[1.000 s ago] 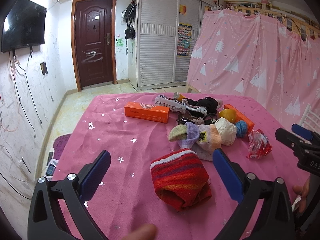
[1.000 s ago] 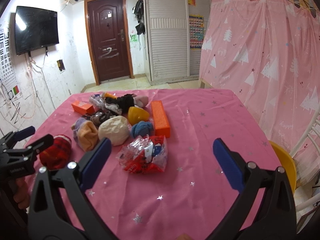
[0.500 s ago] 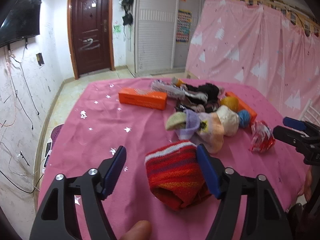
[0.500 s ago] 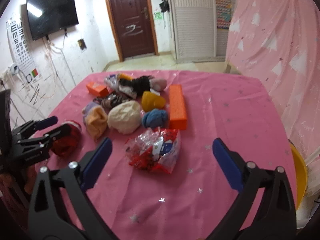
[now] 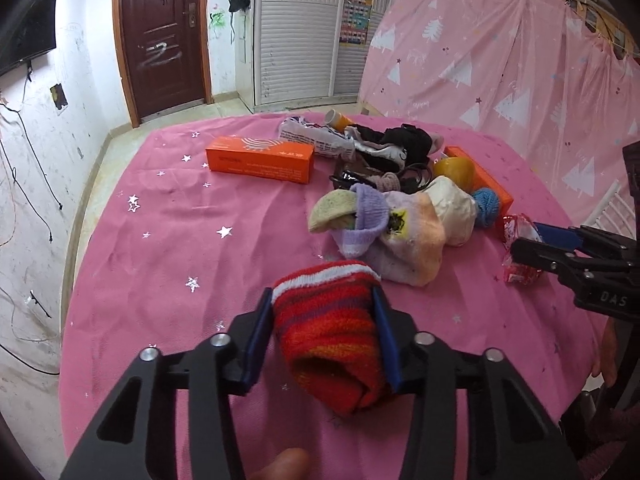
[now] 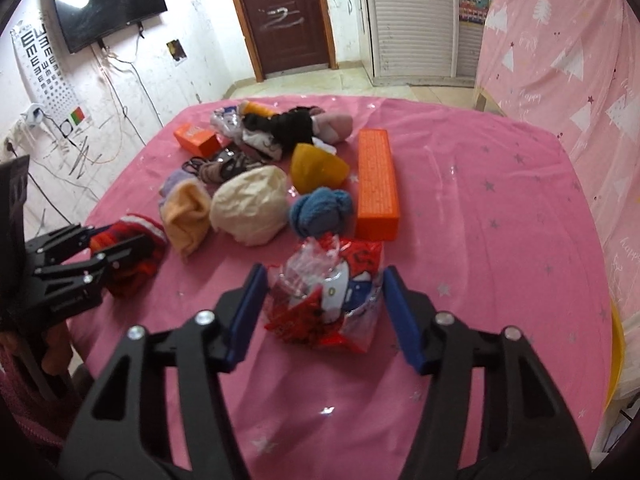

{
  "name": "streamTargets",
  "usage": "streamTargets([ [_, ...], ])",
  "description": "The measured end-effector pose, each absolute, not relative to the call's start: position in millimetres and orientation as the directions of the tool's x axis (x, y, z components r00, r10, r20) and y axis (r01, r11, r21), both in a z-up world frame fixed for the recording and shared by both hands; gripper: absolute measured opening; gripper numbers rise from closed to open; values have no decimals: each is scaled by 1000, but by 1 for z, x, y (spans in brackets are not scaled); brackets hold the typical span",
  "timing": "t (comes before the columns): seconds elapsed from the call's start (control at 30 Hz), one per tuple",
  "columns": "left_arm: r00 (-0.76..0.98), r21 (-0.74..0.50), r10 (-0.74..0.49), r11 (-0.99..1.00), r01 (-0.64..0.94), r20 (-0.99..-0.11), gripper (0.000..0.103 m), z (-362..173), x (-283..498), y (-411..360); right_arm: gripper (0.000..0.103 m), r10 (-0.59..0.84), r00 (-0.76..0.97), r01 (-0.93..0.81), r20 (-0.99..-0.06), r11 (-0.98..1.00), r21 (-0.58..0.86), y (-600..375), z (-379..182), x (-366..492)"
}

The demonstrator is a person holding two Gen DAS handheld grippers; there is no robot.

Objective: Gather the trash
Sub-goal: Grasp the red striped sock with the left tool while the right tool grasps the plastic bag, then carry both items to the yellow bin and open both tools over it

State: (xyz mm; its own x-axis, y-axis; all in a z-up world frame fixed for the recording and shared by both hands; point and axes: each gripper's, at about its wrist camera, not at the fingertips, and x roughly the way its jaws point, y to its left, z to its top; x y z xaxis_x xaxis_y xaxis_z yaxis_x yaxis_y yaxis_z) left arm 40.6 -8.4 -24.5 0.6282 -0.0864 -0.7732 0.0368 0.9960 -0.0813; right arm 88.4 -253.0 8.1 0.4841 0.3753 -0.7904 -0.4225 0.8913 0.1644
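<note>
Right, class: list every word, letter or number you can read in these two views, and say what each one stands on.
"DAS": white letters on the black right hand-held gripper, cut off by the frame edge.
"E", "W", "E" and "M": white eye chart on the wall; lower rows too small.
Long orange cardboard box: print too small.
Crinkled red-and-clear plastic wrapper: print unreadable.

Two orange boxes: one long (image 6: 377, 184), one at ten o'clock (image 6: 195, 139). One red striped sock (image 5: 332, 336). One crinkled snack wrapper (image 6: 330, 292). One blue yarn ball (image 6: 320, 210). One cream bundle (image 6: 250, 204). One yellow lump (image 6: 316, 168).
</note>
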Motion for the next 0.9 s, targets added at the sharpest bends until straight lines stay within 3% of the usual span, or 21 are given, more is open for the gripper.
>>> streamTargets([
  [0.07,623,-77,-82,996,35,-778,25,-24,41,-10,51,374,476,-423,-796,891,166,-255,7,91],
  [0.13,622,-71,-77,997,35,-779,20,-24,41,-12,41,369,477,-423,-798,892,160,-258,6,93],
  [0.23,619,-75,-74,997,24,-782,17,-21,41,-12,36,390,468,-425,-793,886,185,-262,6,96],
  [0.53,672,-55,-29,998,-18,-740,16,21,25,0,35,471,484,-415,-737,865,281,-282,21,94],
  [0.9,717,-34,-129,989,145,-685,17,73,60,-60,35,413,611,-291,-675,911,294,-357,50,101],
])
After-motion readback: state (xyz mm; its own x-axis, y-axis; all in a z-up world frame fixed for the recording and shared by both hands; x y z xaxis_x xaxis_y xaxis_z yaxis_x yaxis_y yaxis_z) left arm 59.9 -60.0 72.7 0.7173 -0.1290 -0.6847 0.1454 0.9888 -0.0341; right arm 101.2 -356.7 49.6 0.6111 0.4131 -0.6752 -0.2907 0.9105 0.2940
